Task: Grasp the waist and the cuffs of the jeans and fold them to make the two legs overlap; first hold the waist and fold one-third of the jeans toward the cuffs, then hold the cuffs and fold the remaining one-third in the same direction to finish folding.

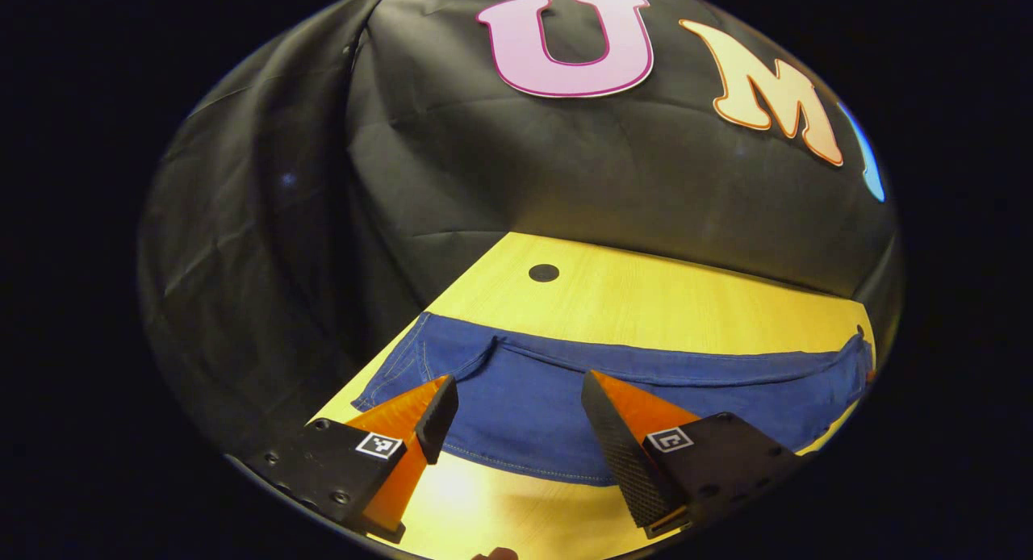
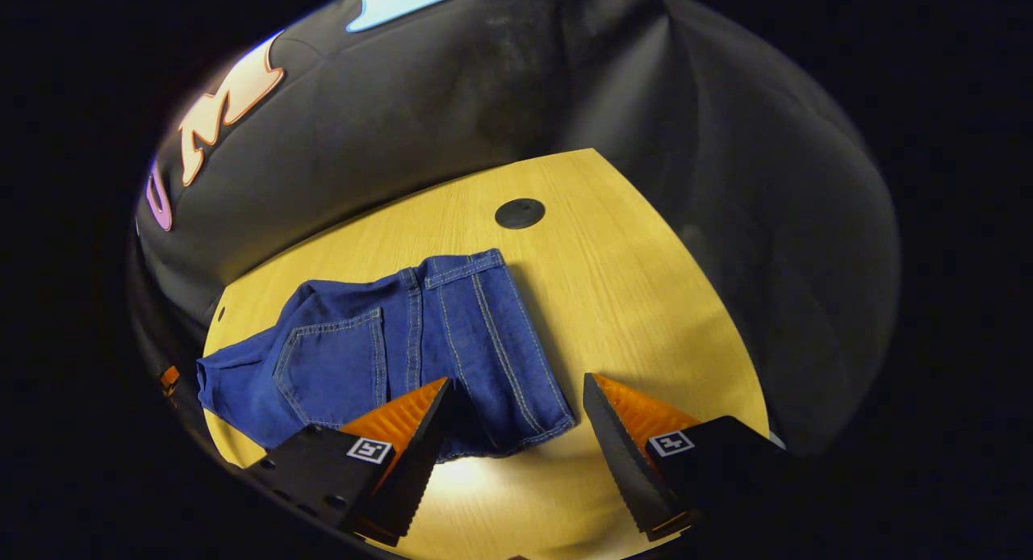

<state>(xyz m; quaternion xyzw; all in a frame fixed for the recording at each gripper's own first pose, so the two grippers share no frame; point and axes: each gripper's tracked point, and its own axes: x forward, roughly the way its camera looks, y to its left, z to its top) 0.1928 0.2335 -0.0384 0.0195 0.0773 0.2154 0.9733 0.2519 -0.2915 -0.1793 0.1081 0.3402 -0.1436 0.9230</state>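
Blue jeans (image 1: 646, 382) lie flat across the yellow wooden table (image 1: 646, 294), their length running left to right. In the left gripper view the stitched cuff end (image 1: 399, 366) lies at the left. My left gripper (image 1: 518, 382) hovers open over the jeans' near edge, with cloth showing between the fingers and nothing gripped. In the right gripper view the jeans (image 2: 387, 350) show a back pocket (image 2: 331, 362) and a stitched waist band (image 2: 492, 342) at the right. My right gripper (image 2: 516, 381) stands open over the band's near corner, holding nothing.
A round black hole cover (image 1: 543, 272) sits in the table behind the jeans, seen again as a cover (image 2: 519, 213) in the right gripper view. Bare table (image 2: 629, 302) lies right of the waist. Black cloth wall (image 1: 565, 165) closes the far side and both ends.
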